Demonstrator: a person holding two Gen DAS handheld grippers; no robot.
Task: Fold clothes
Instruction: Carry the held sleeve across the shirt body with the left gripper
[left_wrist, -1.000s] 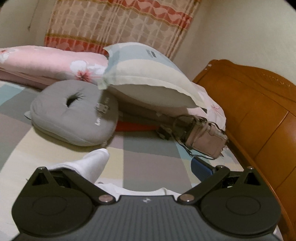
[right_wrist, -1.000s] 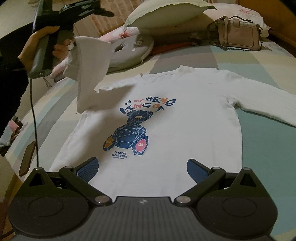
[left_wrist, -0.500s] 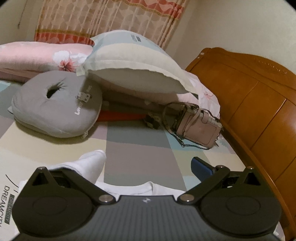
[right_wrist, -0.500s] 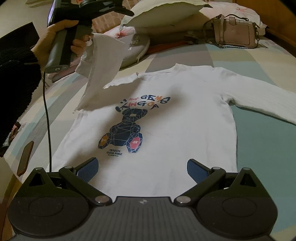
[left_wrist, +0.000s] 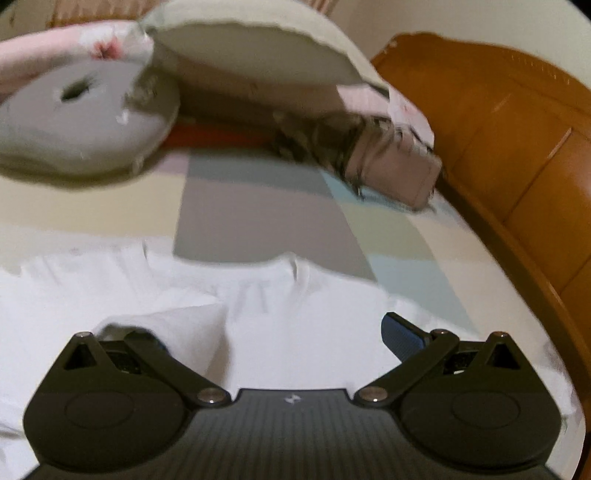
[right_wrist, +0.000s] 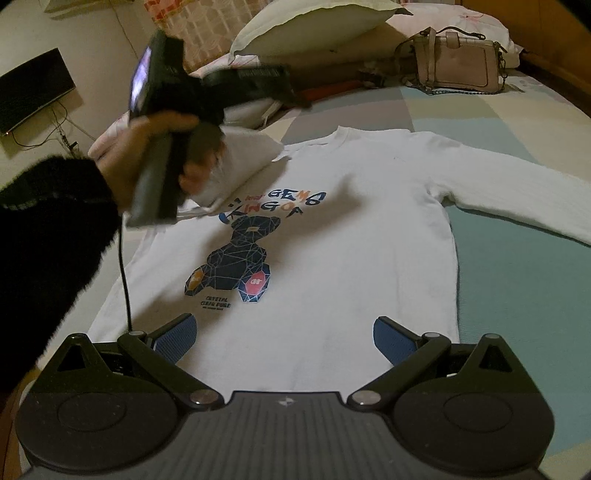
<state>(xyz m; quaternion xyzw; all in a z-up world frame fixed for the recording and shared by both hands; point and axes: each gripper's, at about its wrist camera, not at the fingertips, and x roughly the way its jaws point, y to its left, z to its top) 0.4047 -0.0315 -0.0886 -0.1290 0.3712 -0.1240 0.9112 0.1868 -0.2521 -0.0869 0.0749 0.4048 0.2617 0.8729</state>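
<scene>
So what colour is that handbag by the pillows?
Pale pink leather handbag, clearest in the right wrist view.

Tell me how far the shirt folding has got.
Early. Done: the white shirt lies flat, print up. In hand: the left tongs carry one sleeve across the chest. Left: the other sleeve lies stretched out, body unfolded; the right tongs hover open.

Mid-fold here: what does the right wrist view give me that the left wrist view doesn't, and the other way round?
Only the right wrist view shows the shirt's bear print, its spread right-side sleeve, the hand holding the left gripper, and the wall screen. Only the left wrist view shows the left gripper up close, fingers wide apart, with white fabric over one finger; the frame is blurred. Both show the shirt, handbag, pillow and the bed's wooden board.
</scene>
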